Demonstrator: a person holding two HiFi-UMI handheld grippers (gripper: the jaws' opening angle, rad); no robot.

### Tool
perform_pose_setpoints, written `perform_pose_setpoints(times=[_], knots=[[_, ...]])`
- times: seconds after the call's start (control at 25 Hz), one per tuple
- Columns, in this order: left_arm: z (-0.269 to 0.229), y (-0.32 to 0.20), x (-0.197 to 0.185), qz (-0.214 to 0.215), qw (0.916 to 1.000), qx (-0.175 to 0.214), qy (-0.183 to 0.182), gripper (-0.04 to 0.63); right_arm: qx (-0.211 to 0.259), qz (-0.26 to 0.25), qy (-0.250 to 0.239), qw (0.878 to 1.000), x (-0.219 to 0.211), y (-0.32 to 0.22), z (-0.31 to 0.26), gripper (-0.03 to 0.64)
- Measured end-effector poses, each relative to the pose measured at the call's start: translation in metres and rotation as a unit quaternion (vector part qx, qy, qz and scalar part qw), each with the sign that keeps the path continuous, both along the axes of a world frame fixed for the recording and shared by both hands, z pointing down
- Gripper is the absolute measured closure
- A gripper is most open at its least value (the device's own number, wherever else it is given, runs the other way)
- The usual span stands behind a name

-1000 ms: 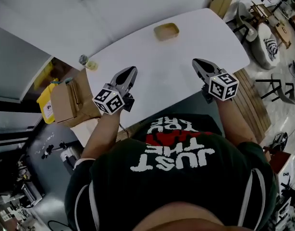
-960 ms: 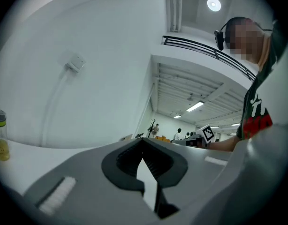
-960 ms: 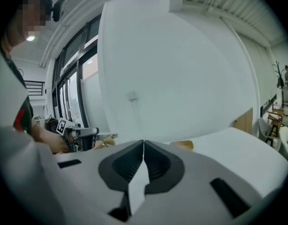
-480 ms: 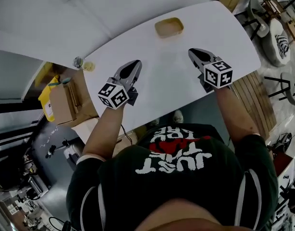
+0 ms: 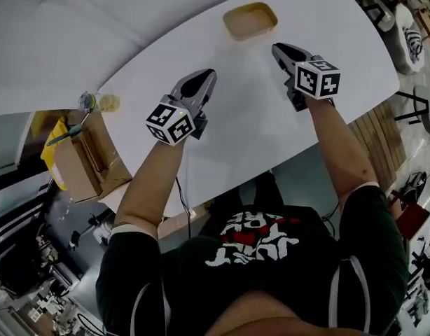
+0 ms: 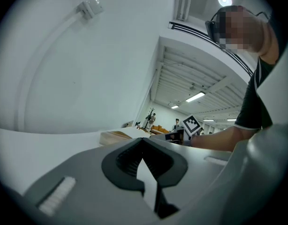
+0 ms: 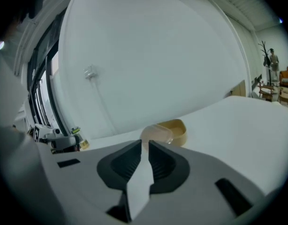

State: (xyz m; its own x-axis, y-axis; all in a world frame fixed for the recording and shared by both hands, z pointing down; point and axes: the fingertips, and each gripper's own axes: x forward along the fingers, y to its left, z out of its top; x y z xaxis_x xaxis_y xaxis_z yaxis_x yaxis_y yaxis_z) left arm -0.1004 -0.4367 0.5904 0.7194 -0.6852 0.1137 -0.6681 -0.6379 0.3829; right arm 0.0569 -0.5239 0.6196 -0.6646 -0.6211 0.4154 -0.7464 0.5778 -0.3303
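A: Left gripper (image 5: 204,77), status?
B: Jaws together, tips meeting, nothing between them. It hangs over the white table (image 5: 229,128), left of centre.

A: Right gripper (image 7: 145,145)?
B: Jaws a narrow slit apart, empty. It points at the tan container (image 7: 174,131), which lies just beyond the tips, not touching them.

A: Container's place?
B: On the table near its far edge, between the lines of the two grippers and nearer the right one. A pale translucent lid (image 7: 155,135) shows at its near side; I can't tell whether it sits flat.

A: Anything else?
B: A small bottle (image 5: 89,102) with yellowish contents stands at the table's left end, well apart from the container. An open cardboard box (image 5: 85,161) sits on the floor below that end.
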Motion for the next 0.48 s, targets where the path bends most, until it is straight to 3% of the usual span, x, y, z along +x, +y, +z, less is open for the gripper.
perform_pose_setpoints(times=[0.24, 0.48], knots=[[0.037, -0.031, -0.010, -0.010, 0.9998, -0.016, 0.011, 0.588, -0.089, 0.051, -0.075, 0.992, -0.005, -0.031, 0.044, 0.482], [0.044, -0.054, -0.018, -0.022, 0.9996, -0.010, 0.016, 0.588, -0.137, 0.072, -0.127, 0.980, -0.013, -0.048, 0.059, 0.445]])
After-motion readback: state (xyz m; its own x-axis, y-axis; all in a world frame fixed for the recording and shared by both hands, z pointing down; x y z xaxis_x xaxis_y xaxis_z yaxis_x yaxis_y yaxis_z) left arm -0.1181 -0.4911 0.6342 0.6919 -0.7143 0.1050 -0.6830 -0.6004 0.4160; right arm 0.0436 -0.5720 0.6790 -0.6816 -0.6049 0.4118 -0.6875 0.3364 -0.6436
